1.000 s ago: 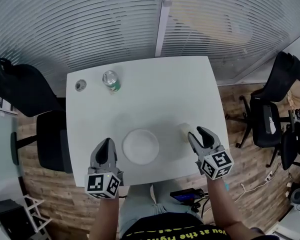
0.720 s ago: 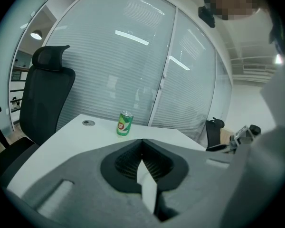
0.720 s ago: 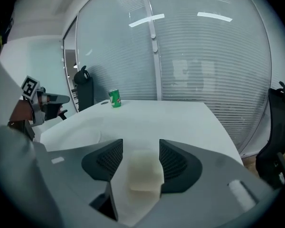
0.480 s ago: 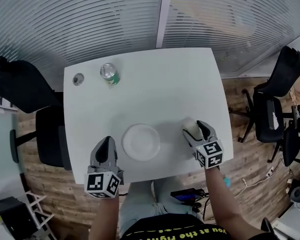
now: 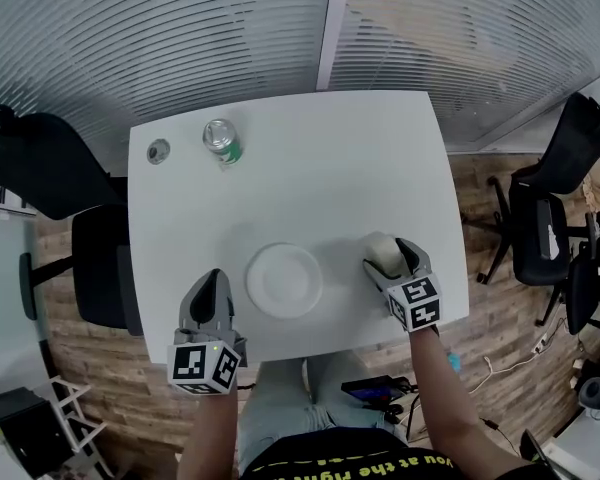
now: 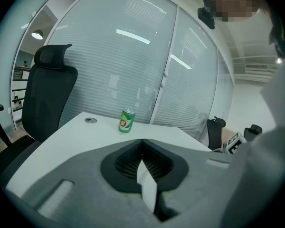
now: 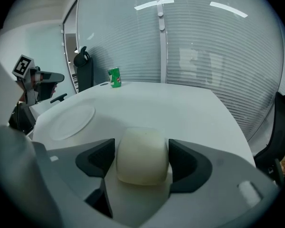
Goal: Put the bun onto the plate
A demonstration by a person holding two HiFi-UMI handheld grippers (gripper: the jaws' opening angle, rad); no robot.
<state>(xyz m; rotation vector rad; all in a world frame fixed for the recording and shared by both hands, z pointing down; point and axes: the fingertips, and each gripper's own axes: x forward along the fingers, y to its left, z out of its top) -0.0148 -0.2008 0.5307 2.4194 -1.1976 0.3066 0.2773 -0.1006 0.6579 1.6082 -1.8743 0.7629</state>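
Note:
A pale, rounded bun (image 5: 382,248) (image 7: 142,155) rests on the white table, right of the empty white plate (image 5: 283,279) (image 7: 70,120). My right gripper (image 5: 389,254) (image 7: 142,159) has come down around the bun; its jaws are opening and stand on either side of it, close to its sides but not pressing. Near the table's front edge, left of the plate, my left gripper (image 5: 211,284) (image 6: 142,144) hovers shut and holds nothing.
A green soda can (image 5: 221,140) (image 6: 127,120) (image 7: 115,77) and a small round grommet (image 5: 158,151) sit at the table's far left. Black office chairs stand at the left (image 5: 40,173) and at the right (image 5: 565,148). A window with blinds runs behind the table.
My right gripper has come down onto the bun and its jaws have spread, so the bun now sits between them. The left gripper has stayed put.

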